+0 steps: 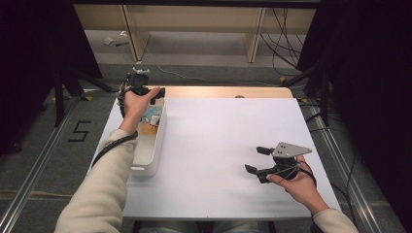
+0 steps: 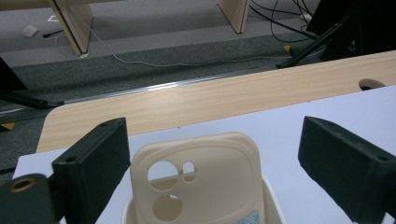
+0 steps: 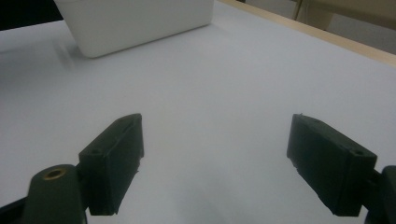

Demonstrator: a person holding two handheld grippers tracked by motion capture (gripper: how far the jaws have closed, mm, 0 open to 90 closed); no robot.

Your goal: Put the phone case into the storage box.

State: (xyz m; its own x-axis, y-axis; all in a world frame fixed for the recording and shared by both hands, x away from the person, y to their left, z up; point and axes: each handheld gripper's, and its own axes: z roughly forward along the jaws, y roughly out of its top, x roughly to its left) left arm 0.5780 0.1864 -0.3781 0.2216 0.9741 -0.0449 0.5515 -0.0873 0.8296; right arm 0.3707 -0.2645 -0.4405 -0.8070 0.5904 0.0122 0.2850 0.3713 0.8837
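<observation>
Up front, both spread black claws, left claw (image 2: 215, 163) flanking a matte cream phone case (image 2: 198, 182) with round cutouts.

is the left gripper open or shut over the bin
Open: the left gripper has its black jaws spread wide either side of the beige silicone phone case, not touching it.

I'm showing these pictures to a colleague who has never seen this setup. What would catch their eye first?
Probably the cream phone case with its camera cut-outs, standing in the white bin at the table's left edge, framed between the open jaws of the left gripper. Next, the broad white table sheet, where the right gripper, jaws also open and holding nothing, hovers near the right side in the person's hand.
</observation>
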